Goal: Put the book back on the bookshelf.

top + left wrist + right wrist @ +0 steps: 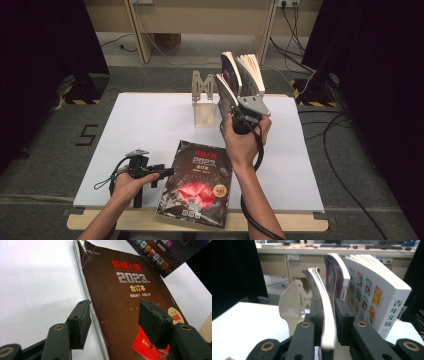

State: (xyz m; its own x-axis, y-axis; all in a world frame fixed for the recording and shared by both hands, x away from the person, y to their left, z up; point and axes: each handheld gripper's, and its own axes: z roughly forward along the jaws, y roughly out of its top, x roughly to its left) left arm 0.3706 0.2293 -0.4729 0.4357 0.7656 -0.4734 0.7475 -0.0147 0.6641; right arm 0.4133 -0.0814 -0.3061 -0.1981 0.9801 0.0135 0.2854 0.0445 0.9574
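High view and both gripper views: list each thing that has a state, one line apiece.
Left tongs: open, jaws astride the spine edge of the flat magazine, not pressing it.
Right tongs: jaws either side of the thin magazine; contact unclear.
Dark magazine: closed, flat on the white board, cover up.
Thin magazine: upright, bowed, beside the bookend.
Thick book: upright, leaning.
Bookend: standing upright.

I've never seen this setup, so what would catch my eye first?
Probably the right hand-held gripper clamped around a thin magazine, standing it among upright books beside a pale bookend at the table's far edge. Next, the dark 2023 magazine lying flat near the front, beside the open left hand-held gripper.
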